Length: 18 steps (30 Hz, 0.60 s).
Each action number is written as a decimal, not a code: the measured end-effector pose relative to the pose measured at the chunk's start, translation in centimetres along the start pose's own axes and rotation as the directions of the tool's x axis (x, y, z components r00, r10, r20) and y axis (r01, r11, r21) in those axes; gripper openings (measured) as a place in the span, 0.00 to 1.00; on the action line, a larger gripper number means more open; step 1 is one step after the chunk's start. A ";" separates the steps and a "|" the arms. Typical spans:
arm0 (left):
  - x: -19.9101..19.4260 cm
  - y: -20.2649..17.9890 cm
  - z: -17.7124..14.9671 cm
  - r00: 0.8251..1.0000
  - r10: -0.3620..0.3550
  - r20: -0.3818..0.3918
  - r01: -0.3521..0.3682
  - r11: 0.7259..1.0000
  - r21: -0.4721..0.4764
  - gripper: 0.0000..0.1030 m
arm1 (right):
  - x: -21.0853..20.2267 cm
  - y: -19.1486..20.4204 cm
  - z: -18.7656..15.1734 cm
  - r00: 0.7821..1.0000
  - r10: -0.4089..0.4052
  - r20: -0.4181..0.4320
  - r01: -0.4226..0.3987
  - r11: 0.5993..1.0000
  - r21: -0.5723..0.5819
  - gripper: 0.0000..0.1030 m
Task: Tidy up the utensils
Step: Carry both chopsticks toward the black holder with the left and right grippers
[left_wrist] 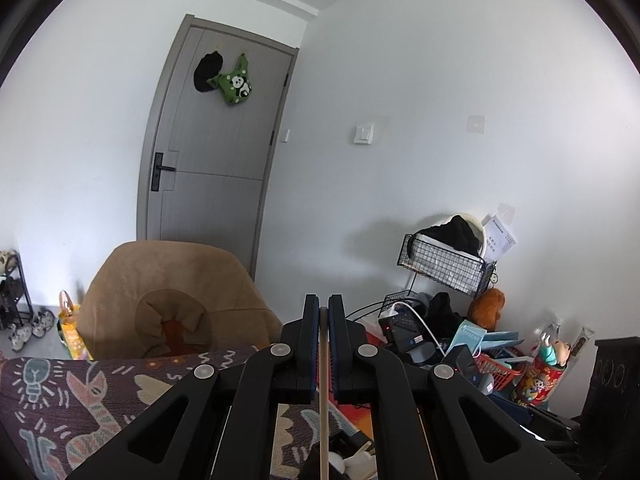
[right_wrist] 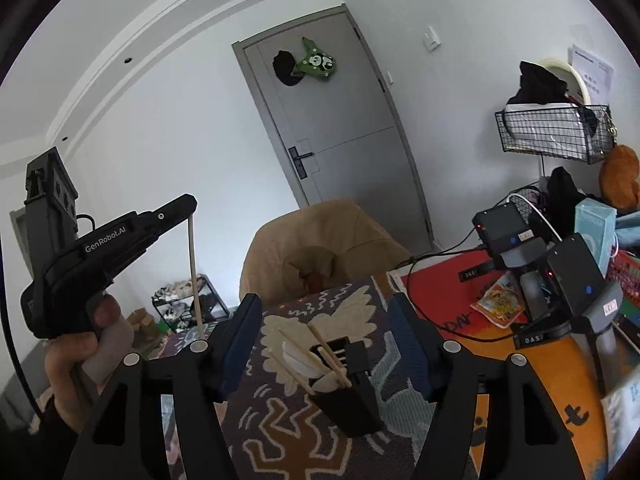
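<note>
Chopstick (right_wrist: 193, 268) hangs clamped in left hand-held gripper (right_wrist: 191, 209), left of frame. Right hand-held gripper (right_wrist: 326, 344) stands wide, empty, over black holder (right_wrist: 352, 408) at lower centre on counter (right_wrist: 280, 432). Advice: keep chopstick vertical, lower slowly into holder.

White walls (left_wrist: 420, 80), grey door (left_wrist: 216, 140), tan chair (left_wrist: 172, 292)

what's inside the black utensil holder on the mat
The black utensil holder holds several wooden chopsticks and white spoons, leaning left. Their lower ends are hidden by its walls.
</note>
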<state>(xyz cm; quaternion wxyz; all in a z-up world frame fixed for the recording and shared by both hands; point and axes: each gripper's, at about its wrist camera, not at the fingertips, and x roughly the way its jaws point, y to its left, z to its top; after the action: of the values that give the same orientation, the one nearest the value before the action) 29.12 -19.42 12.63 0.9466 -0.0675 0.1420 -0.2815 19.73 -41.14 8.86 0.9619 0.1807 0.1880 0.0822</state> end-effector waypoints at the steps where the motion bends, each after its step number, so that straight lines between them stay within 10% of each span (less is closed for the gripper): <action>1: 0.3 -0.2 0.1 1.000 -0.005 0.001 0.005 1.000 0.002 0.04 | -0.4 -0.4 -0.1 1.000 -0.012 0.007 0.012 1.000 0.006 0.67; 18: 3.9 -2.2 -1.9 0.995 -0.076 0.060 0.075 0.997 0.011 0.04 | -4.4 -7.9 -2.1 0.988 -0.154 0.025 0.150 0.979 0.137 0.75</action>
<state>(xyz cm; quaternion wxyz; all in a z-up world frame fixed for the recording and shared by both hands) 30.53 -23.51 10.39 0.9395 -0.0773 0.1094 -0.3154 15.62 -48.76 5.55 0.9542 0.2316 0.1894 -0.0075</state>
